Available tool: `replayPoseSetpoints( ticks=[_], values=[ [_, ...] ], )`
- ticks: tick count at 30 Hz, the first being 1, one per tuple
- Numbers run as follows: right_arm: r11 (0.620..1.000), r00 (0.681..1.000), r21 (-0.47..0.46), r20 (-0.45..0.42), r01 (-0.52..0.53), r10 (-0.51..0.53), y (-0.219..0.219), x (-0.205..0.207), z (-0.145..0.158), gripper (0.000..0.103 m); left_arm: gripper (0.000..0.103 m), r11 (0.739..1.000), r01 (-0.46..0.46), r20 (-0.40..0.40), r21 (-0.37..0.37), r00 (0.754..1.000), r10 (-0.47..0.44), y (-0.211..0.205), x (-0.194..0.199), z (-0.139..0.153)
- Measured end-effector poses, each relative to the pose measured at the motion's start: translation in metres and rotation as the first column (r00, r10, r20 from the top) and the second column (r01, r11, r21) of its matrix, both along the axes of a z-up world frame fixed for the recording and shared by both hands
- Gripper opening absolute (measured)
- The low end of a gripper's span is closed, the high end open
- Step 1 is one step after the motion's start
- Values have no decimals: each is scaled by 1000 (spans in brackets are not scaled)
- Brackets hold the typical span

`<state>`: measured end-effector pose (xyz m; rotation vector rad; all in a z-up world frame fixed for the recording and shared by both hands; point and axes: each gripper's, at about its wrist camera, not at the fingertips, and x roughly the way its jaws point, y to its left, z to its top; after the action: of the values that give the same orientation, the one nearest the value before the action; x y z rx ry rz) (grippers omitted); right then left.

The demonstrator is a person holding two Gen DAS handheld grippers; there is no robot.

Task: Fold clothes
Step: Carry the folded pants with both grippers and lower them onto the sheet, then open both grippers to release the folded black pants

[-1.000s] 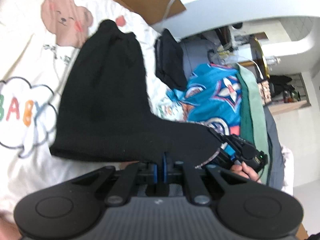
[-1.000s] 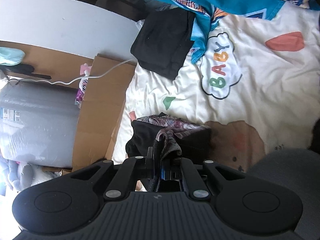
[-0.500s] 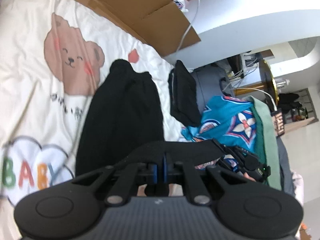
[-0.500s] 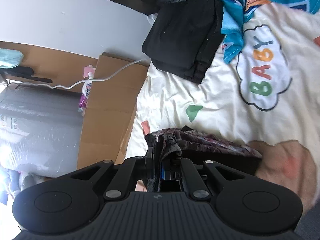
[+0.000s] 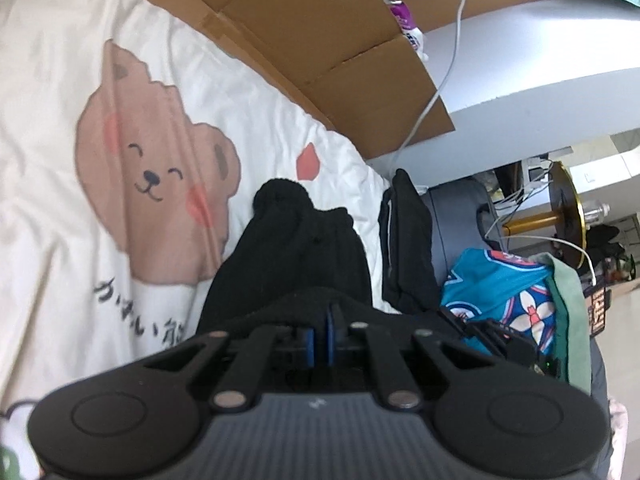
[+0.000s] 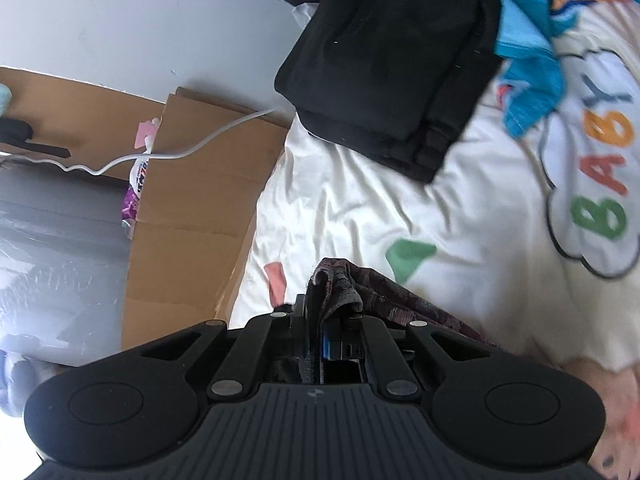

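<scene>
A black knit garment point(image 5: 296, 256) lies on the cream bedsheet point(image 5: 60, 120) and runs from near the bear print toward me. My left gripper point(image 5: 320, 320) is shut on its near edge, which drapes over the jaws. My right gripper point(image 6: 320, 320) is shut on another edge of the same garment point(image 6: 340, 284), showing its mottled purple-grey inner side, held just above the sheet point(image 6: 360, 208). The right gripper also shows at the lower right of the left wrist view point(image 5: 504, 340).
A folded black garment point(image 6: 392, 64) lies on the sheet ahead, also in the left wrist view point(image 5: 404, 248). A blue patterned cloth point(image 5: 504, 296) and a green cloth point(image 5: 568, 320) lie at the right. Cardboard point(image 5: 320, 40) and a white cable point(image 6: 180, 152) line the bed's edge.
Both grippers have moved forward over the sheet, carrying the garment's near edge over the rest of it. The spread black panel now looks shorter and doubled; the folded black pile is closer.
</scene>
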<state>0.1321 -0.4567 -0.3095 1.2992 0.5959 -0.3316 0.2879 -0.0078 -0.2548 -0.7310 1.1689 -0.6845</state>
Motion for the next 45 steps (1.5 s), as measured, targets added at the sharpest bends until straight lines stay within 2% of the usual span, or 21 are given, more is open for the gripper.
replayPoseSetpoints(
  ticks=[9, 13, 18, 23, 25, 29, 35, 39, 42, 45],
  values=[
    [1000, 1000, 17, 4, -23, 23, -3, 36, -14, 6, 7, 997, -57, -33, -45, 998, 56, 10, 22, -16],
    [997, 999, 69, 19, -31, 29, -5, 47, -23, 6, 7, 994, -86, -32, -69, 996, 84, 17, 26, -23],
    [998, 998, 43, 37, -50, 48, -4, 59, -18, 6, 7, 985, -116, -28, -128, 993, 113, 28, 26, -21],
    [997, 1000, 69, 6, -25, 25, -7, 67, -33, 8, 7, 986, -128, -55, -104, 991, 123, 24, 32, -34],
    [996, 1000, 85, 3, -13, 12, -8, 68, -38, 9, 12, 983, -147, -64, -111, 988, 141, 23, 35, -38],
    [995, 999, 94, 37, -17, 13, -12, 72, -40, 27, 22, 974, -187, -77, -132, 981, 178, 22, 42, -44],
    [999, 996, 43, 84, -31, 27, -21, 82, -29, 30, 30, 965, -217, -69, -149, 976, 209, 22, 53, -45],
    [999, 995, 47, 100, -27, 22, -23, 80, -29, 30, 33, 951, -257, -43, -173, 967, 253, 28, 60, -39],
    [998, 993, 60, 114, -15, 8, -21, 70, -35, 31, 35, 954, -259, -13, -150, 966, 260, 29, 64, -34],
    [997, 993, 80, 113, 11, -20, -16, 53, -48, 35, 35, 973, -216, 16, -81, 976, 218, 24, 64, -33]
  ],
)
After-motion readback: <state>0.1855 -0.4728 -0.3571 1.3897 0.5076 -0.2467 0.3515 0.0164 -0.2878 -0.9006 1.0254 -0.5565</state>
